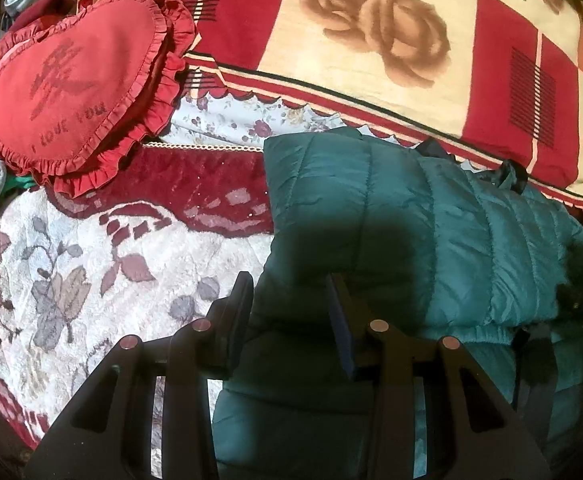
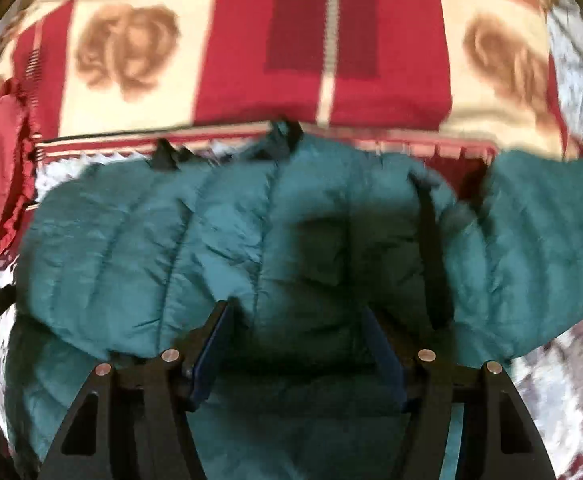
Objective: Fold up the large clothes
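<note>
A teal quilted puffer jacket point(image 1: 391, 220) lies across the bed, partly folded over itself. In the left wrist view my left gripper point(image 1: 291, 280) hovers open above the jacket's left edge, with nothing between its fingers. In the right wrist view the jacket point(image 2: 171, 240) fills the middle, with one sleeve point(image 2: 543, 248) spread out to the right. My right gripper point(image 2: 295, 308) is open just above the jacket's middle, empty. The right wrist view is blurred by motion.
A red heart-shaped frilled pillow point(image 1: 75, 84) lies at the left on the floral blanket point(image 1: 71, 272). A red and cream rose-patterned blanket point(image 1: 371, 32) is piled behind the jacket; it also shows in the right wrist view point(image 2: 323, 40). Clutter sits at the far left.
</note>
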